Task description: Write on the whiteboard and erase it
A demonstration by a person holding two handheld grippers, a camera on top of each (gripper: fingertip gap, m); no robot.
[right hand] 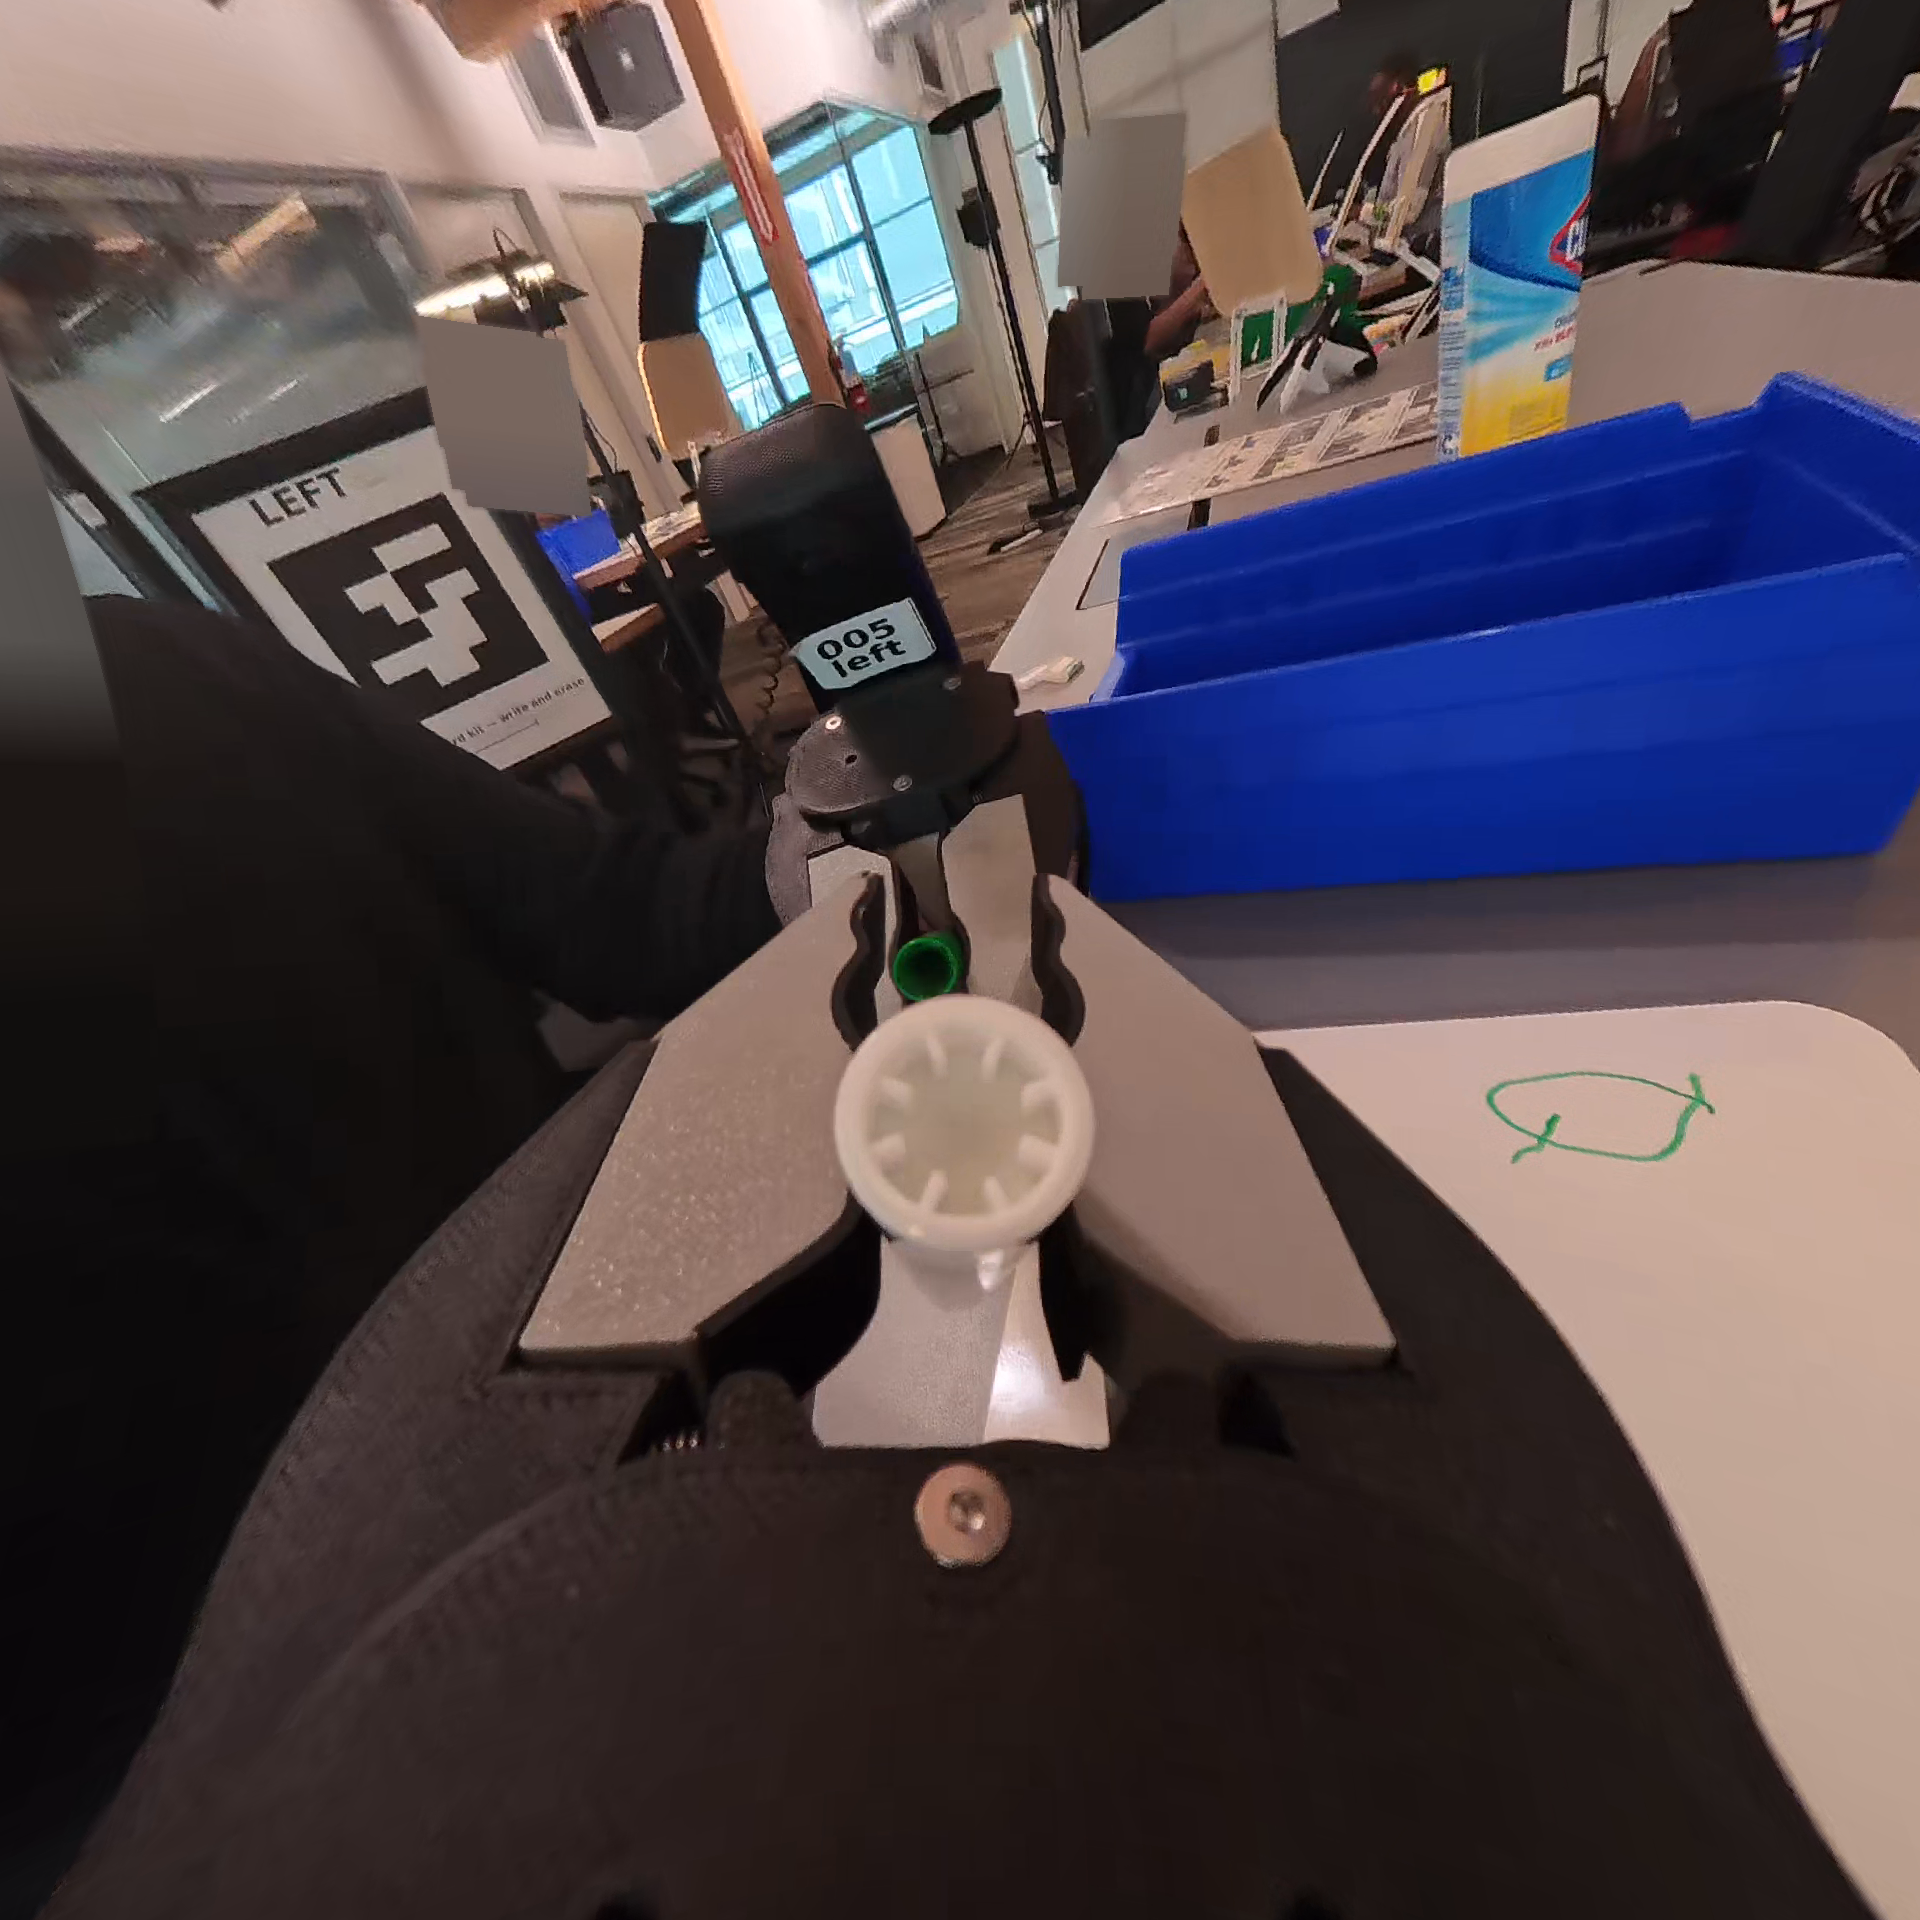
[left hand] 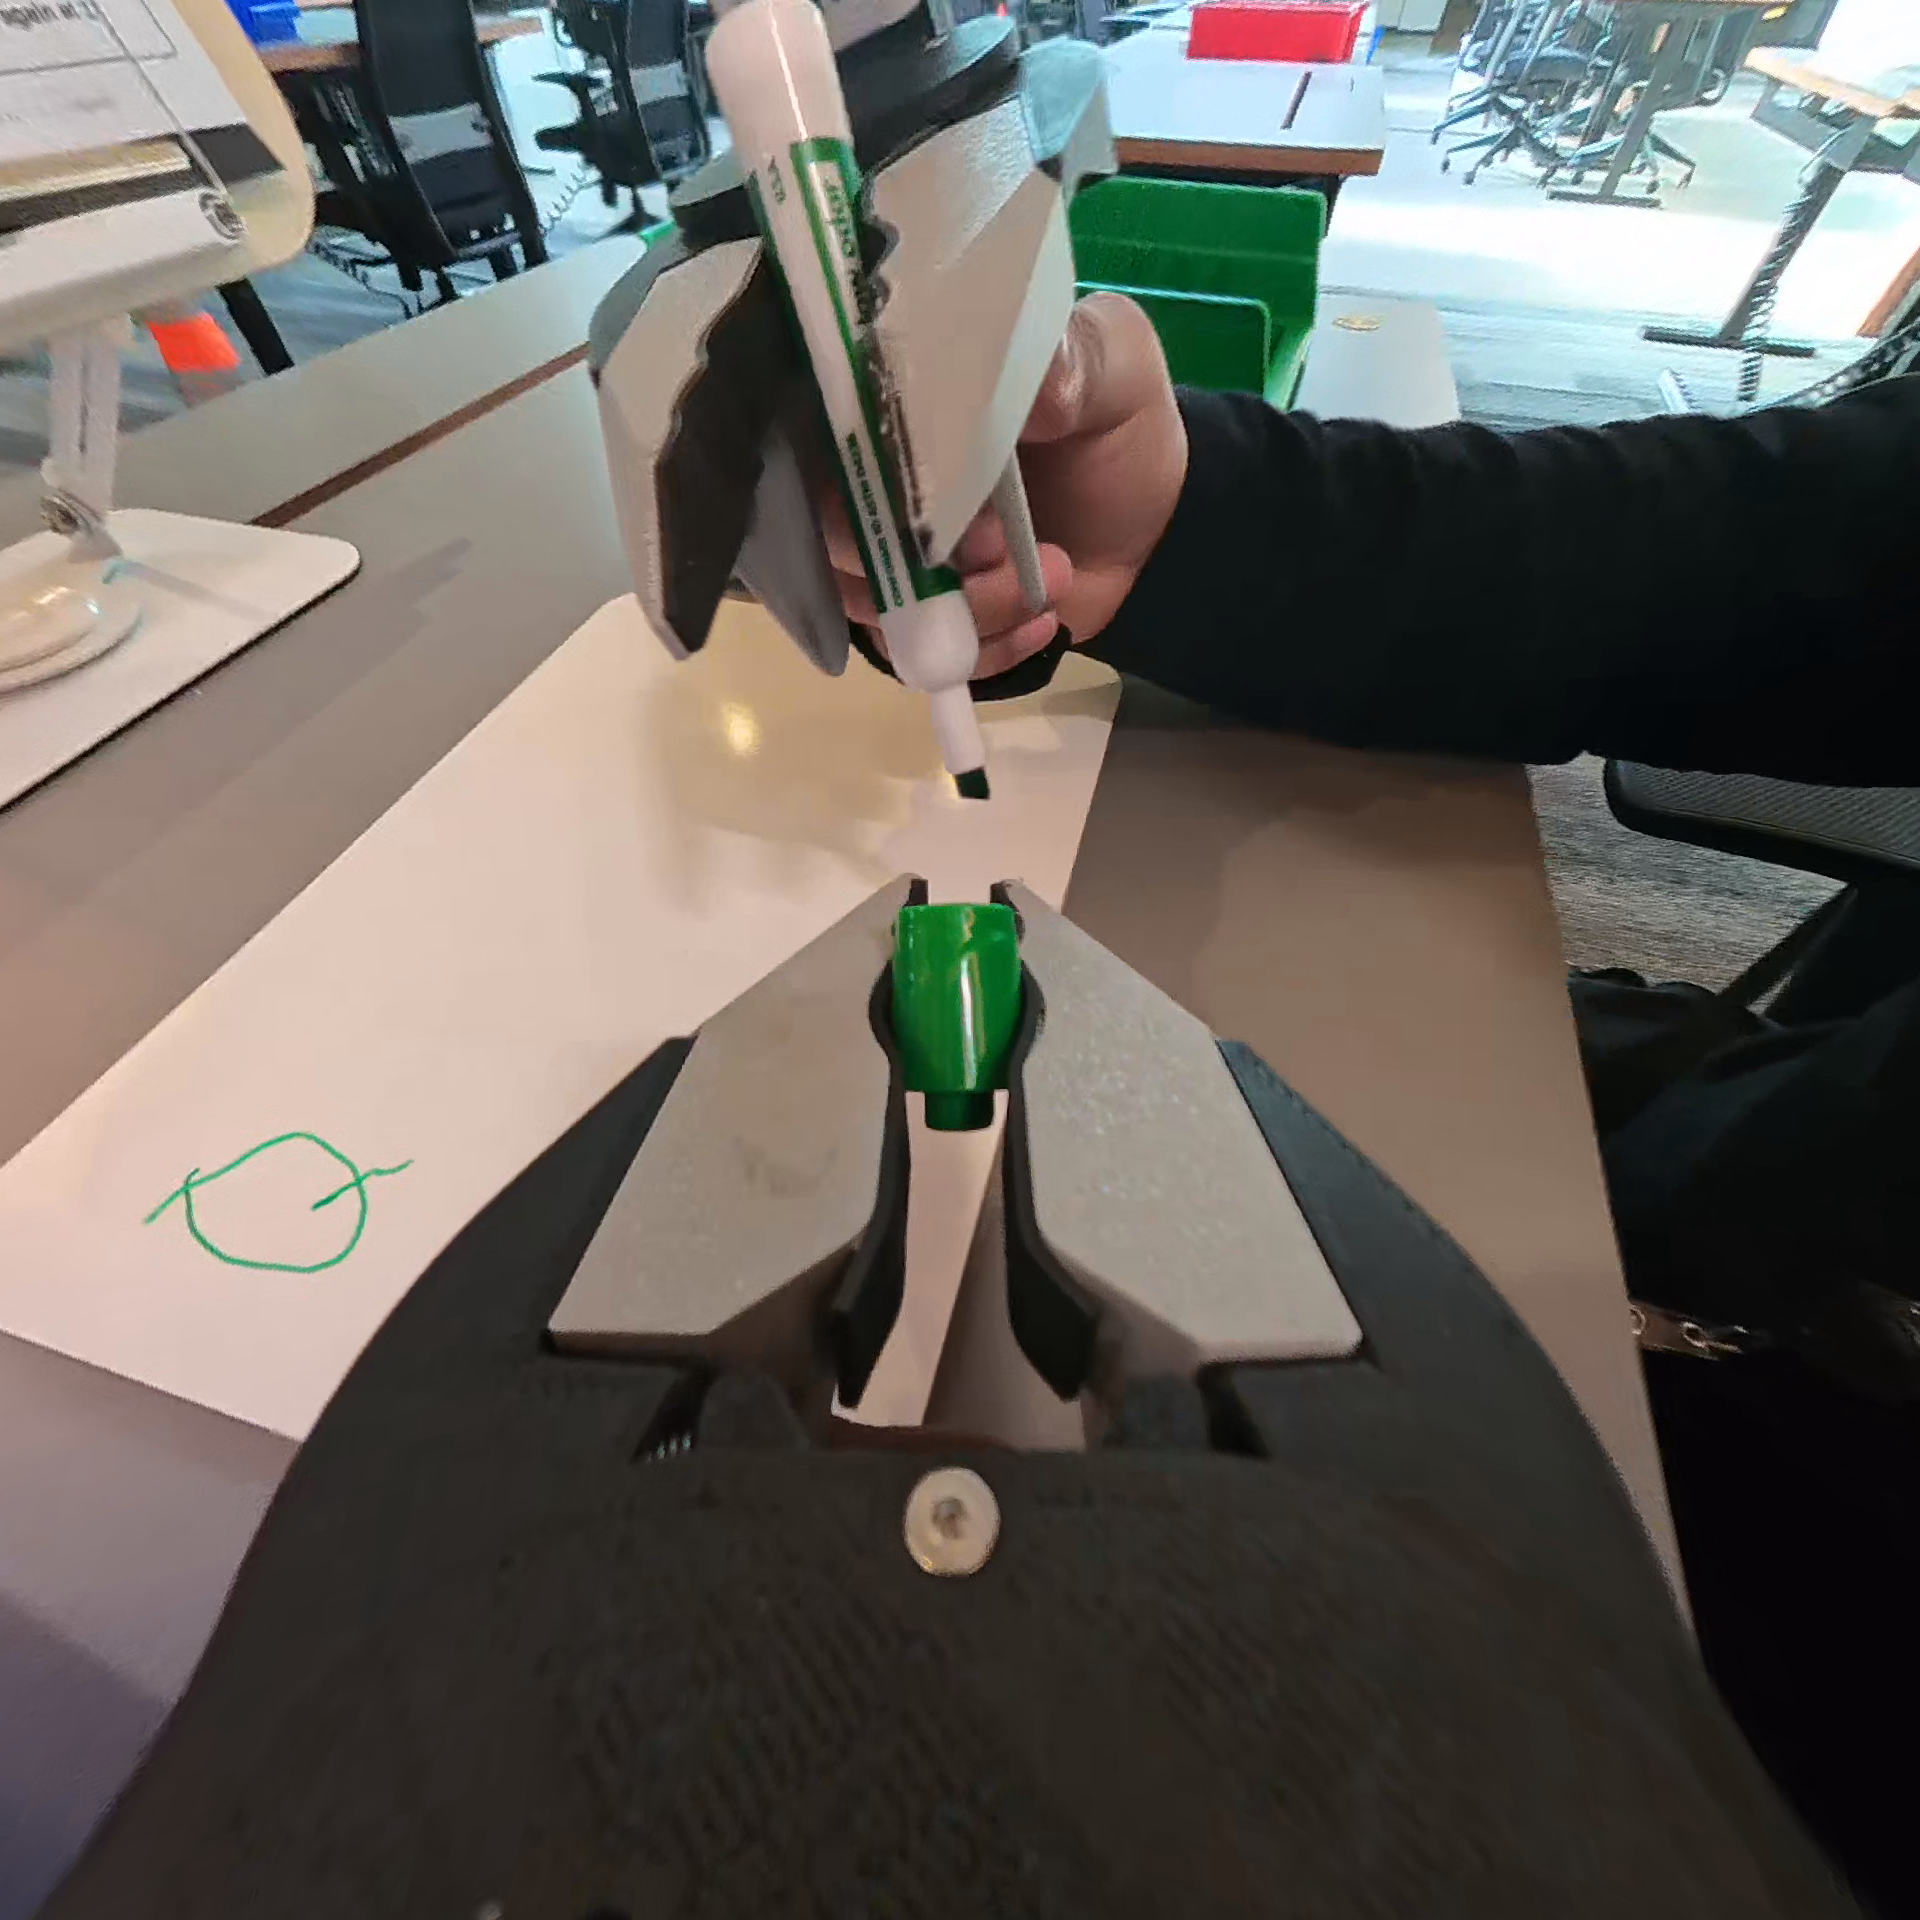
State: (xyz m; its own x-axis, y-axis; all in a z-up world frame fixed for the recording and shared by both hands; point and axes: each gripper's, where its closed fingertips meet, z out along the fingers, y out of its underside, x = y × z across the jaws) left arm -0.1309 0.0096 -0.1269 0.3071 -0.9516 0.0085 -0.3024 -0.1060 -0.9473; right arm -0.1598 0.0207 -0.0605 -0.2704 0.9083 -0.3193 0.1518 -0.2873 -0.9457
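With our left gripper (left hand: pixel 954 899) clamped on the green plastic cap (left hand: pixel 951 1003) over the white whiteboard (left hand: pixel 499 997), and our right gripper (left hand: pixel 774 634) gripping the white green-labelled marker (left hand: pixel 847 416), we should probably align tip and cap squarely before pressing.

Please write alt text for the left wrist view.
The left gripper is shut on a green marker cap, facing the uncapped green marker held by the right gripper above a whiteboard bearing a green scribble.
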